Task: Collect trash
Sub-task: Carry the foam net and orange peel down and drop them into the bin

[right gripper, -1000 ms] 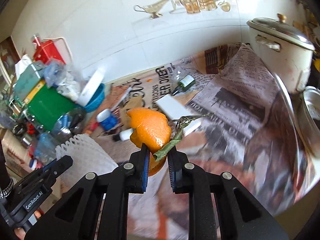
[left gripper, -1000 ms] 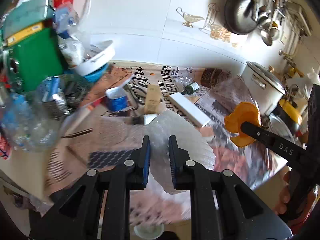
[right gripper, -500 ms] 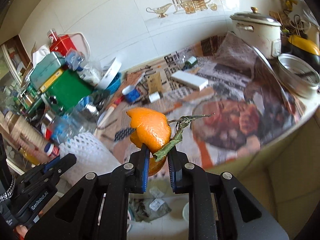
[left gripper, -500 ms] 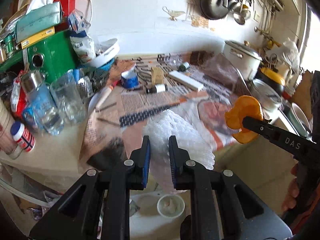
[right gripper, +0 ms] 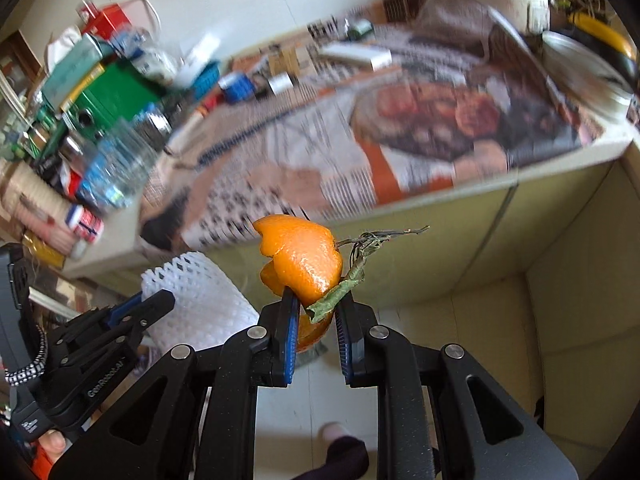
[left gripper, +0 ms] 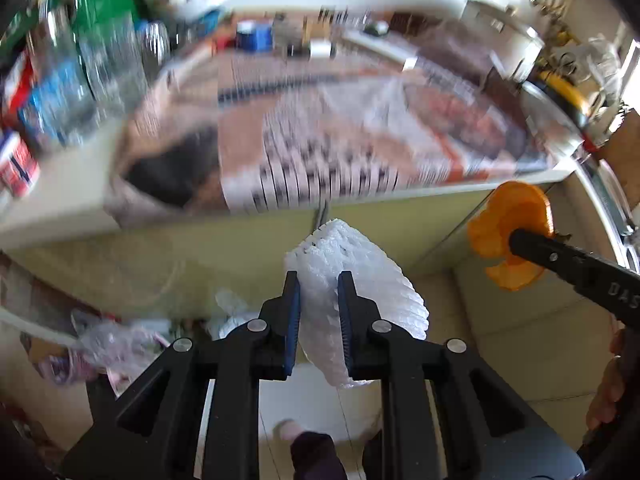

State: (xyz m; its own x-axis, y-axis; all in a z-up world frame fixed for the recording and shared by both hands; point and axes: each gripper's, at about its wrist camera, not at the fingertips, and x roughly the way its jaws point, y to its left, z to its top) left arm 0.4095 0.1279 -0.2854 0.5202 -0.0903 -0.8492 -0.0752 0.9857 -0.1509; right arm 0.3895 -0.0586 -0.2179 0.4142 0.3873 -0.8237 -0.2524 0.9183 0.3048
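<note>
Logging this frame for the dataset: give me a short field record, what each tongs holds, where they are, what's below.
left tongs: shut on foam net
right tongs: shut on orange peel, dry stem and leaf attached
position: both off the counter edge, over the floor
counter: newspaper, bottles and boxes at its left; blurred
below: crumpled plastic litter on the floor at left
bin: none clearly seen

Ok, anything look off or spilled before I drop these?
Yes: crumpled plastic and paper litter lies loose on the floor below the counter edge, left of the left gripper. Both loads look secure: foam fruit net in the left jaws, orange peel in the right gripper.
</note>
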